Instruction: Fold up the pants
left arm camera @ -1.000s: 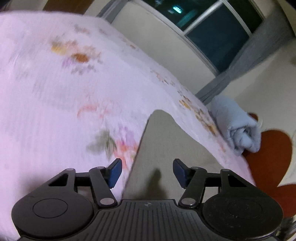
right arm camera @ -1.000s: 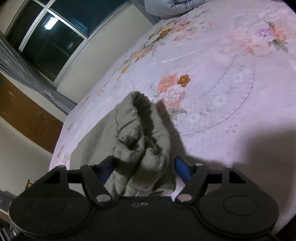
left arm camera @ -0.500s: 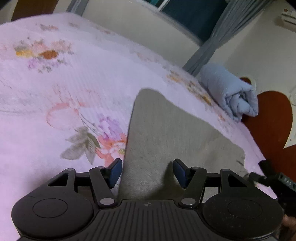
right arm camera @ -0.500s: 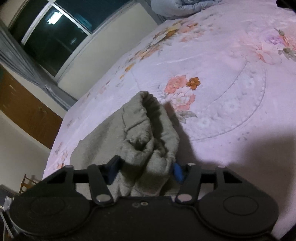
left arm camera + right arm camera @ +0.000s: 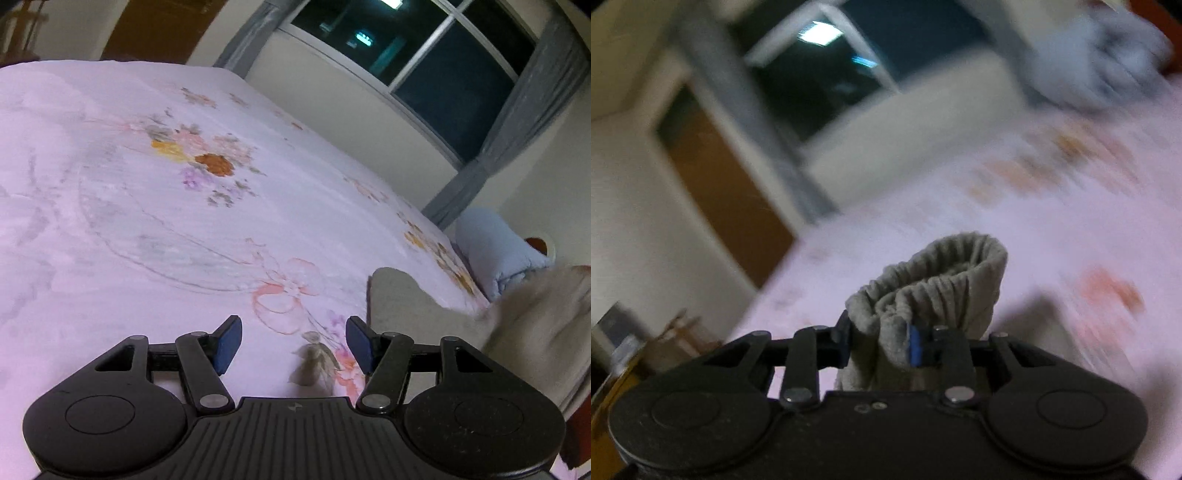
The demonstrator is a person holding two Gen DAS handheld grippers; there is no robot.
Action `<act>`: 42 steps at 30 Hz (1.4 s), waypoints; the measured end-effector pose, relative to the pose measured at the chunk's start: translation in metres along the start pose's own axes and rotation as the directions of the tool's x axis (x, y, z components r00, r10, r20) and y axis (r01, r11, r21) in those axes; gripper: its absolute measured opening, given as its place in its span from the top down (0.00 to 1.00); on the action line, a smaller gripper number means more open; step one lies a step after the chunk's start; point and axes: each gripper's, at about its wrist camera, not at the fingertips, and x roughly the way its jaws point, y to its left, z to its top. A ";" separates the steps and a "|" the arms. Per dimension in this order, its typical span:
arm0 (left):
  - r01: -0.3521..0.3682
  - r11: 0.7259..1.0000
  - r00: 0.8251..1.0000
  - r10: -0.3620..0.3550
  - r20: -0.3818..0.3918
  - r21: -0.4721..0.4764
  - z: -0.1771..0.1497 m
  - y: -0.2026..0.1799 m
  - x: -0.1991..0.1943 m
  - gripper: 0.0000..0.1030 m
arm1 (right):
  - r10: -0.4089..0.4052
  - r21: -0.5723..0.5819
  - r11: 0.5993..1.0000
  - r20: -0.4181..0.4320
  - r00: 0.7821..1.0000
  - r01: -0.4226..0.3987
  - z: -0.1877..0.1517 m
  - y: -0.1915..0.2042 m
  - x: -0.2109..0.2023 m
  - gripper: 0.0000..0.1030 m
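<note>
Pants (image 5: 934,295): just one gray pair, bunched and clamped in my right tool (image 5: 879,341); left tool (image 5: 291,343) gapes apart over the bed (image 5: 147,221).

Pants (image 5: 413,306) on bed (image 5: 147,221) (right side), rolled blanket (image 5: 495,251) behind, window (image 5: 424,55) beyond

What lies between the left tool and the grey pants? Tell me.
In the left wrist view, only bare floral bedsheet separates the open left tool from the grey pants, which lie off to its right. Nothing sits on that stretch.
</note>
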 end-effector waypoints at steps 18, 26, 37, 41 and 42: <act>-0.012 0.996 0.999 0.017 -0.047 0.093 -0.006 -0.023 0.010 0.35 | -0.170 0.531 0.831 -0.044 0.984 0.167 -0.110 -0.150 -0.031 0.79; 0.033 0.990 0.998 -0.024 -0.065 0.137 -0.012 -0.035 0.005 0.12 | -0.193 0.422 0.885 -0.045 0.980 0.194 -0.092 -0.163 -0.050 0.22; 0.193 0.972 0.964 -0.162 -0.210 0.133 -0.019 -0.085 0.054 0.05 | -0.092 0.512 0.847 -0.126 0.988 0.145 -0.108 -0.198 -0.038 0.16; 0.220 0.971 0.946 -0.190 -0.262 0.090 -0.022 -0.086 0.072 0.05 | -0.025 0.516 0.851 -0.150 0.988 0.100 -0.108 -0.198 -0.030 0.16; 0.220 0.972 0.945 -0.192 -0.264 0.079 -0.022 -0.085 0.075 0.05 | -0.001 0.520 0.850 -0.148 0.989 0.079 -0.108 -0.197 -0.028 0.17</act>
